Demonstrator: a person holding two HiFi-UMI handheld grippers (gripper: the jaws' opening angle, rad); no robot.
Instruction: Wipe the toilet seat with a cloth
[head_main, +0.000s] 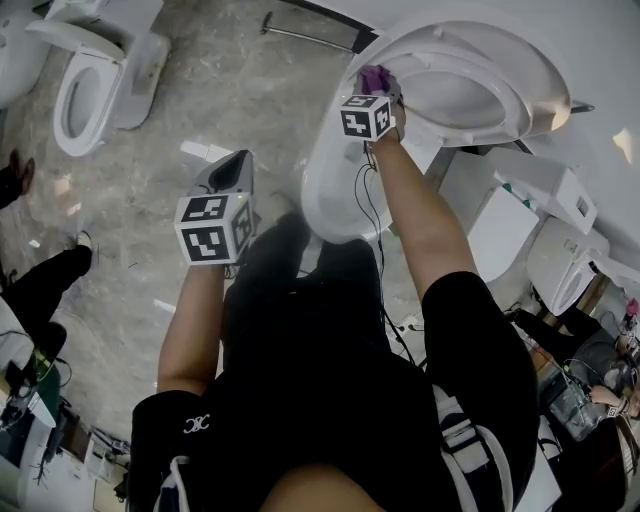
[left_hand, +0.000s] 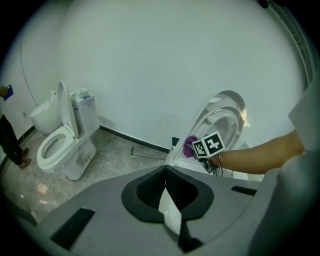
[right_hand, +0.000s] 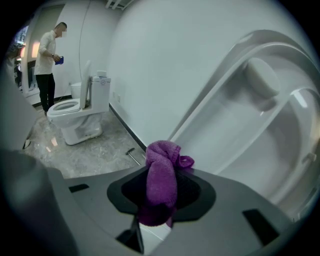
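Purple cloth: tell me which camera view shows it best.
The right gripper view: the purple cloth fills the centre, bunched and clamped between the jaws. The head view and the left gripper view each show only a small purple patch beside a marker cube.

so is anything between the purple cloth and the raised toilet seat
Nothing visible does. The right gripper is shut on the purple cloth and holds it right at the raised toilet seat, with no object between them.
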